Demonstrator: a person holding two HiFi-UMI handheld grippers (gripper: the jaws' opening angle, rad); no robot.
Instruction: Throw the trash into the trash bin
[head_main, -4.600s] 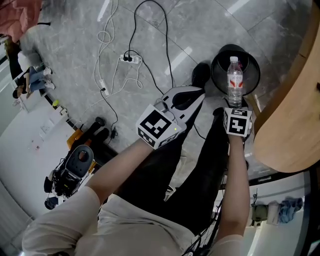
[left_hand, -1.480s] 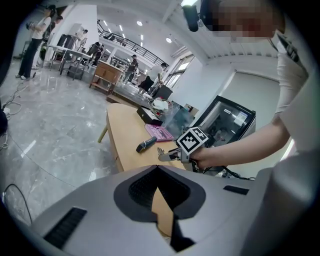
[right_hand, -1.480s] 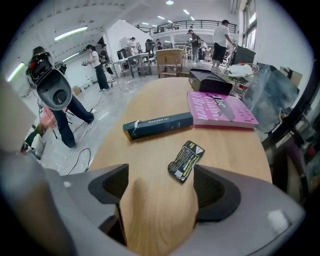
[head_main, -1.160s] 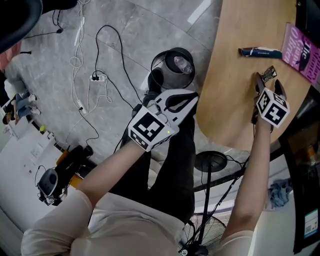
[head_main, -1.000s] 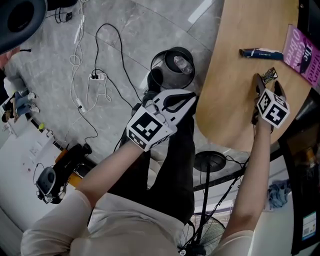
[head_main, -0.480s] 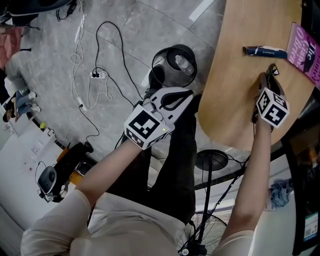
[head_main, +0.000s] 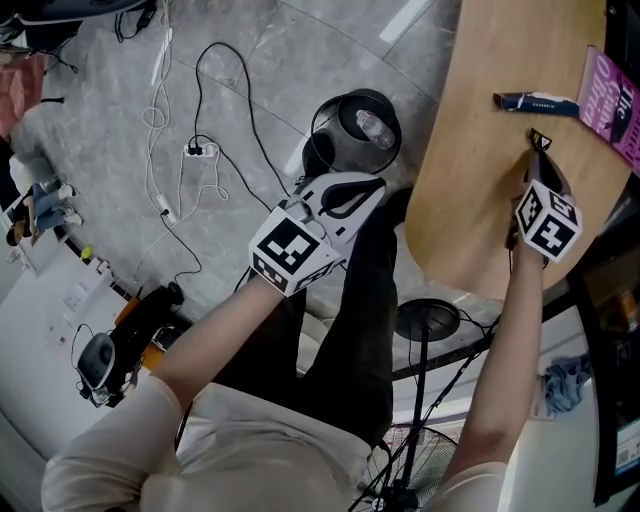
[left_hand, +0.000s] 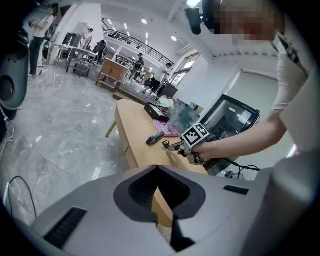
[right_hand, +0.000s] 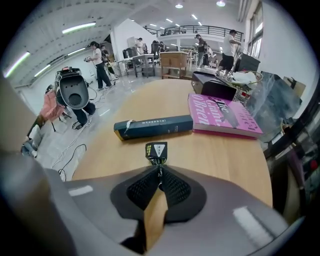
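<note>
Right tongs (right_hand: 159, 169): the jaws have just been closing and now pinch the crimped end of a small black wrapper (right_hand: 156, 149). The rest of it sticks out ahead of the tips, over the desk (right_hand: 215, 155). Can't tell if it's clear of the wood.

Left tongs (head_main: 372, 187): jaws together, nothing between them, held out over the floor (head_main: 120, 120).

Trash bin (head_main: 328, 150): black and round, standing on the floor just ahead of the left tongs' tips and well off to the left of the right tongs. It's open at the top with one clear plastic bottle (head_main: 374, 126) lying inside. The wrapper isn't in the bin.

A long dark box (right_hand: 152, 127) lies flat on the desk just ahead of the right tongs. A pink book (right_hand: 222, 116) lies ahead and to their right.
</note>
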